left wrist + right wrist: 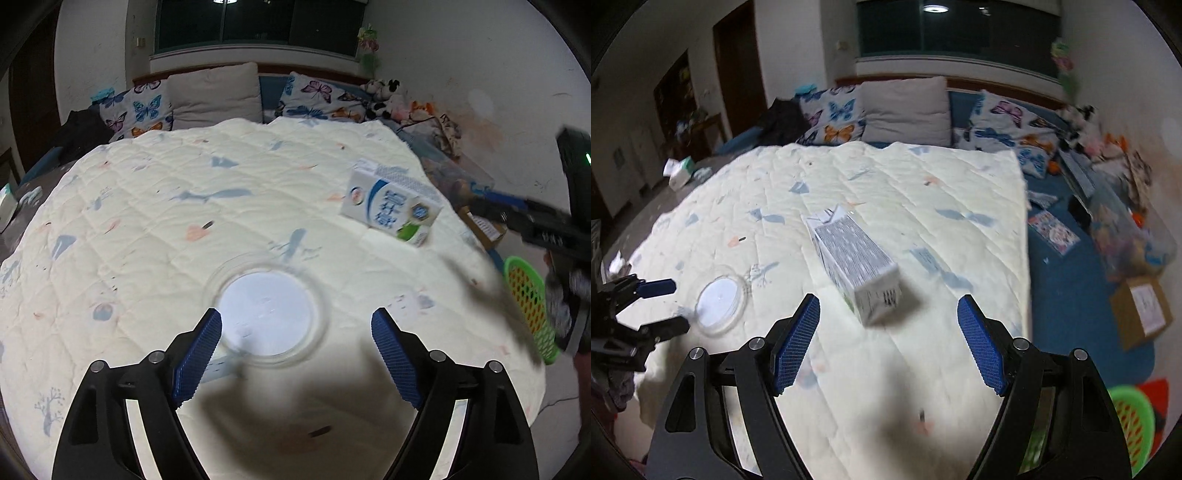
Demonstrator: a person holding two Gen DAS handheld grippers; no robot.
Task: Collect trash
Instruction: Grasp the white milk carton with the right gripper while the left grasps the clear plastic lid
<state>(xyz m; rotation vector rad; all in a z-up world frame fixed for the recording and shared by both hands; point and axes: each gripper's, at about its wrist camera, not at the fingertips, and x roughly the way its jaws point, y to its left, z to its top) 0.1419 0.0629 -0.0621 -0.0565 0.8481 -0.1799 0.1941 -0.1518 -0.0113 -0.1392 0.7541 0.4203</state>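
- Left hand-held gripper [296, 326]: jaws apart, over the lid [266, 315] lying flat on the quilt [147, 206]. Lid looks light, thin, slippery; pinch across its rim.
- Right hand-held gripper [887, 314]: jaws apart, facing the carton [855, 256] lying mid-quilt. Probably empty, crushable; grip its narrow sides gently.

My left wrist view smears the clear round lid [266, 314] near the quilt's [147, 221] near edge, and my left finger pad [197, 360] covers its lower left rim. The green basket [532, 306] is half hidden behind my right gripper [491, 206]. In the right wrist view the milk carton [857, 264] is too blurred for its print to be read, and the frame's left edge crops my left gripper [665, 306].
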